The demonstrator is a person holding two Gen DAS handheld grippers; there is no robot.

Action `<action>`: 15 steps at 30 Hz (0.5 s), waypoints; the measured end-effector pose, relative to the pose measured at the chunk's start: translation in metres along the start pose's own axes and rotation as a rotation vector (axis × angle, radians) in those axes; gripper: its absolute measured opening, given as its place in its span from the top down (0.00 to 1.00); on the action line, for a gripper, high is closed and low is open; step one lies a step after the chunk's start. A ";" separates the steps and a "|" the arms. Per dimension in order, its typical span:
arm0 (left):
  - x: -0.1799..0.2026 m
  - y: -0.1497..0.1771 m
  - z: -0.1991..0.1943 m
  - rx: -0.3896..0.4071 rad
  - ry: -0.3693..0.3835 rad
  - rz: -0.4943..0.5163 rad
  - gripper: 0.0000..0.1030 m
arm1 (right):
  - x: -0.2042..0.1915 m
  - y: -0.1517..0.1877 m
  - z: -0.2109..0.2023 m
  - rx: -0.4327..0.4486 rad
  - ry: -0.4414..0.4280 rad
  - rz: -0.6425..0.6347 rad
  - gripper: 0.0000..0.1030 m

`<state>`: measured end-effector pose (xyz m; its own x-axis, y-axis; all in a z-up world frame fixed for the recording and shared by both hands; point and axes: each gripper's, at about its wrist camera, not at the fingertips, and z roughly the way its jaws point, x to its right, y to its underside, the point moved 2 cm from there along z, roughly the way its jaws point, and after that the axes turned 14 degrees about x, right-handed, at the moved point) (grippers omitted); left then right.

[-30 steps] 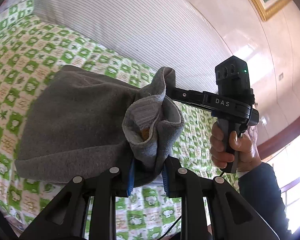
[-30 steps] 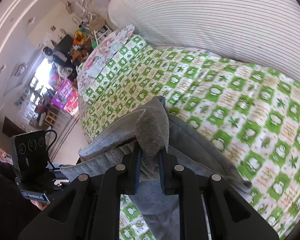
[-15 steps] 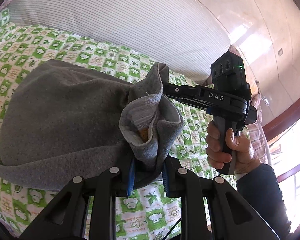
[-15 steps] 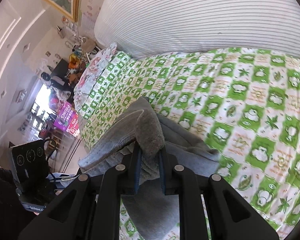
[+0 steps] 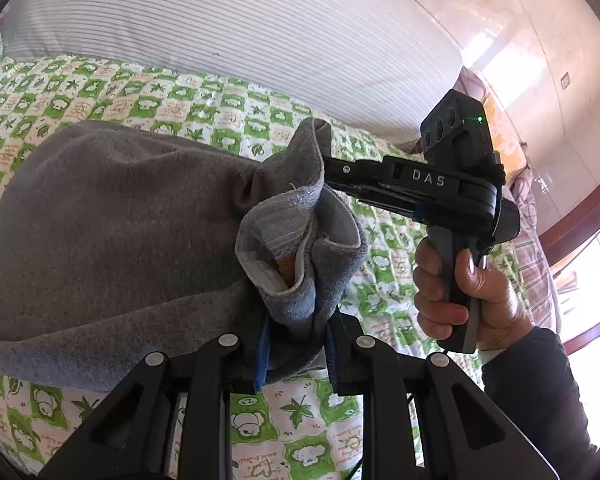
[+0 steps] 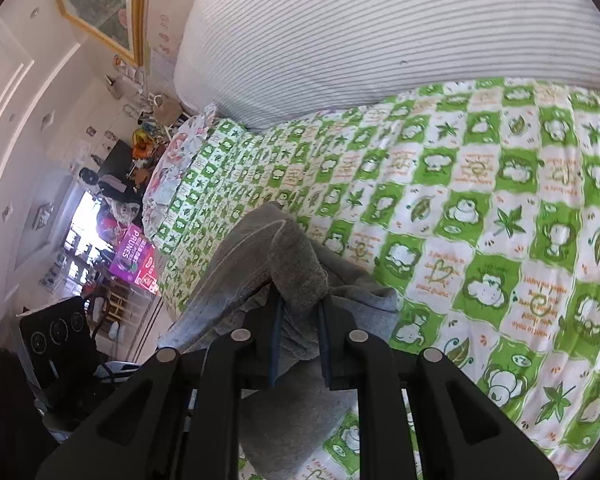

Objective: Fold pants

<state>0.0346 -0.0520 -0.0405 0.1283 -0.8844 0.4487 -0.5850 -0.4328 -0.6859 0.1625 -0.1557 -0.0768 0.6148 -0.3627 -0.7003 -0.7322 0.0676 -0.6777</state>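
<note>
Grey fleece pants hang over the green-and-white bed cover. My left gripper is shut on a bunched edge of the pants, the cloth rising between its blue pads. The right gripper reaches in from the right in the left wrist view, gripping the upper edge of the same bunch; a hand holds its handle. In the right wrist view my right gripper is shut on a thick fold of the pants, the rest draping down to the left.
A large striped white pillow lies behind the cover. A floral pillow sits at the bed's far end. Cluttered room with a framed picture to the left. A window and wooden frame to the right.
Both grippers have carried the pants forward over the bed and lower toward the cover. The pants now lie nearer the striped pillow. Both grips stay unchanged.
</note>
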 end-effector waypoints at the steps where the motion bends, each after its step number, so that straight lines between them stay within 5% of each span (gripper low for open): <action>1: -0.001 0.001 0.001 -0.005 -0.003 0.001 0.78 | 0.003 0.003 -0.002 0.003 0.005 0.008 0.79; 5: -0.002 0.004 0.001 -0.018 -0.007 -0.002 0.73 | 0.008 0.009 -0.012 0.019 0.042 0.032 0.73; 9: -0.001 0.008 -0.005 -0.040 0.029 -0.011 0.53 | 0.012 0.015 -0.032 0.054 0.091 0.060 0.56; 15: 0.002 0.011 -0.033 -0.037 0.075 0.024 0.49 | 0.010 0.023 -0.070 0.139 0.170 0.112 0.54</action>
<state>0.0023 -0.0523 -0.0283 0.0545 -0.8784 0.4748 -0.6166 -0.4036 -0.6759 0.1312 -0.2234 -0.0841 0.4657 -0.4959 -0.7329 -0.7384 0.2387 -0.6307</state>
